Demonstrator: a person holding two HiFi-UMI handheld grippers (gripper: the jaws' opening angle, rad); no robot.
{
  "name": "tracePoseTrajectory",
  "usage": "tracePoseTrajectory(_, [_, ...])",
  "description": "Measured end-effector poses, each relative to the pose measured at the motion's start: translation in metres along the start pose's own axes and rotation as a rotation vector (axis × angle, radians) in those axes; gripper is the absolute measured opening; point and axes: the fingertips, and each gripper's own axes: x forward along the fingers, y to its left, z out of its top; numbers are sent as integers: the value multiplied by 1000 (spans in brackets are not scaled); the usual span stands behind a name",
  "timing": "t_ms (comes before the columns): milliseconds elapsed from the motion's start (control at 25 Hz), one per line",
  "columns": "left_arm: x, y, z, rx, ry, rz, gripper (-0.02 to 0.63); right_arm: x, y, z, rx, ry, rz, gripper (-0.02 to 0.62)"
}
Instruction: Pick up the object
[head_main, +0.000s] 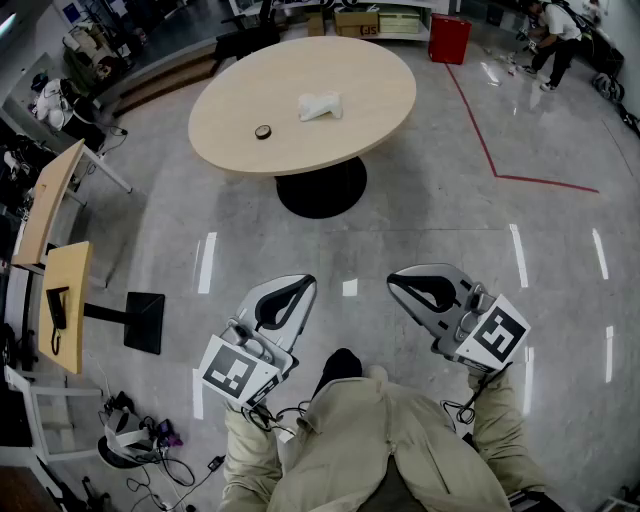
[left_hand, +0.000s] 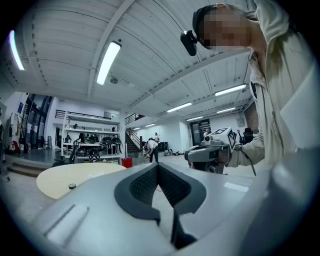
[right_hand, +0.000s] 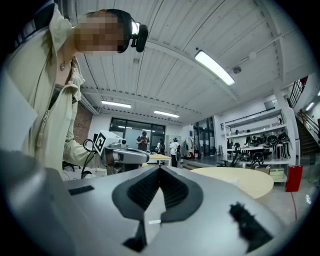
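Observation:
A round beige table (head_main: 360, 120) stands well ahead of me on the grey floor. On it lie a crumpled white object (head_main: 320, 105) and a small black round thing (head_main: 263, 132). My left gripper (head_main: 300, 283) and right gripper (head_main: 395, 281) hang low, close to my legs and far short of the table. Both are shut with nothing between their pads. The left gripper view shows its jaws (left_hand: 158, 165) meeting at the tips, with the table (left_hand: 60, 177) and the black round thing (left_hand: 72, 186) beyond. In the right gripper view the shut gripper (right_hand: 160, 167) points past the table (right_hand: 240, 180).
The table rests on a black round base (head_main: 320, 190). Wooden desks (head_main: 65, 290) and cables (head_main: 140, 440) crowd the left side. A red box (head_main: 449, 38) stands behind the table, a red floor line (head_main: 480, 130) runs to the right, and a person (head_main: 555, 40) bends down far right.

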Motion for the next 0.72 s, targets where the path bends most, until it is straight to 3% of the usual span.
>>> tracePoseTrajectory(280, [14,34,-5,-16,11,1,6,20,-33,-1,13,-7,-18,2])
tracePoseTrajectory(720, [85,135,-17,-22,20,-61,6,87,-129,-8,-1,33,-63,2])
